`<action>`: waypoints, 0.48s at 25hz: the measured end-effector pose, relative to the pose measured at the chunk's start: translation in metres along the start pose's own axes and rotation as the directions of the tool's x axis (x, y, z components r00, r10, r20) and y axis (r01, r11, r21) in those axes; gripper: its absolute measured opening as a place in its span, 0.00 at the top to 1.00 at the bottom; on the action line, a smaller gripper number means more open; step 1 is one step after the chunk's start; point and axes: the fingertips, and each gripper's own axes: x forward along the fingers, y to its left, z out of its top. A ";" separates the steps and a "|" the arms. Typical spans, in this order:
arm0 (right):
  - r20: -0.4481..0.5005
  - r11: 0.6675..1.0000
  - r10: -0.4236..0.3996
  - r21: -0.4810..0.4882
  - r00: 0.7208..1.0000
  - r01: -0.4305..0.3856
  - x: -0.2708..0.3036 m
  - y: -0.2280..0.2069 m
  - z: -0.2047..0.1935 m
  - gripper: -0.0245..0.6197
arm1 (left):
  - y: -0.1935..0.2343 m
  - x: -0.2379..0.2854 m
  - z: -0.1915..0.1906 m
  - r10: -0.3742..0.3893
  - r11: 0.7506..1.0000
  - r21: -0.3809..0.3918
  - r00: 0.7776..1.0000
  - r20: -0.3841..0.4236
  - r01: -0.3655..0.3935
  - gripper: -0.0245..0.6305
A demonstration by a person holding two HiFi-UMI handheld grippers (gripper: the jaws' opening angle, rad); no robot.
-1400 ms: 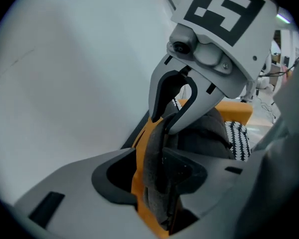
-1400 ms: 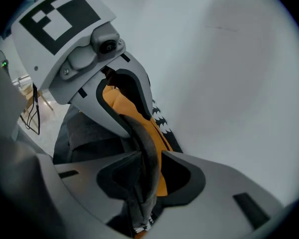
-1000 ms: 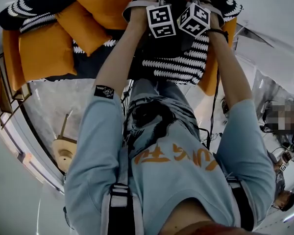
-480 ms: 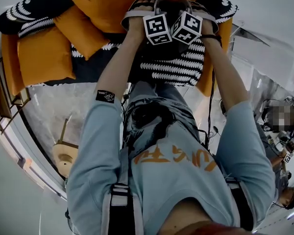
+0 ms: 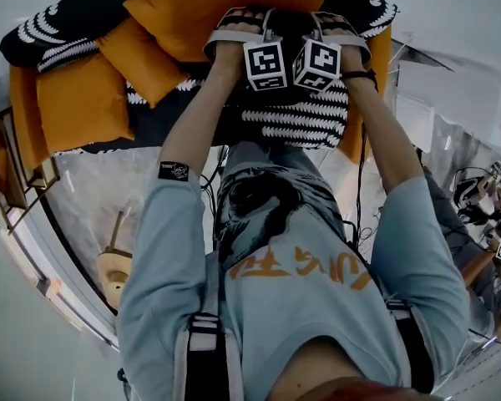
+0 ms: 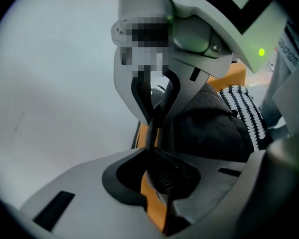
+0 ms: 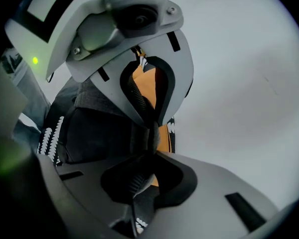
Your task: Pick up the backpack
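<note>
The dark grey backpack (image 5: 288,25) rests on the sofa between my two hands. Seen from the head, the marker cubes of the left gripper (image 5: 265,63) and right gripper (image 5: 319,62) sit side by side over it. In the left gripper view, my left gripper (image 6: 153,133) is shut on a black strap (image 6: 150,123), having just been closing on it, with the backpack body (image 6: 209,133) to the right. The right gripper view has my right gripper (image 7: 150,133) pinching a strap (image 7: 139,101), the backpack body (image 7: 94,133) to its left. Each gripper faces the other.
An orange sofa (image 5: 67,98) with loose orange cushions (image 5: 146,53) and a black-and-white patterned throw (image 5: 301,119) holds the backpack. A wooden stool (image 5: 113,266) stands on the pale floor at my left. Cables (image 5: 359,224) trail on the floor at my right.
Both marker cubes have slid a little down the picture, toward me, and closer together. The dark backpack mass that showed below the cubes is now mostly above and between them.
</note>
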 end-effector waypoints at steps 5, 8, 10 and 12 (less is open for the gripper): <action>-0.003 0.997 -0.047 -0.053 0.999 0.047 -0.029 0.012 0.004 0.89 | -0.010 -0.029 0.012 0.018 0.999 0.035 1.000 -0.009 -0.018 0.88; 0.011 0.996 -0.072 -0.050 0.997 0.072 -0.050 0.020 0.007 0.89 | -0.018 -0.050 0.020 0.031 0.998 0.052 1.000 -0.004 -0.030 0.88; 0.028 0.995 -0.084 -0.050 0.996 0.086 -0.065 0.028 0.010 0.89 | -0.025 -0.065 0.025 0.035 0.997 0.070 0.999 0.003 -0.035 0.88; 0.043 0.994 -0.095 -0.049 0.995 0.097 -0.081 0.036 0.013 0.89 | -0.032 -0.081 0.031 0.038 0.994 0.100 0.999 0.005 -0.039 0.88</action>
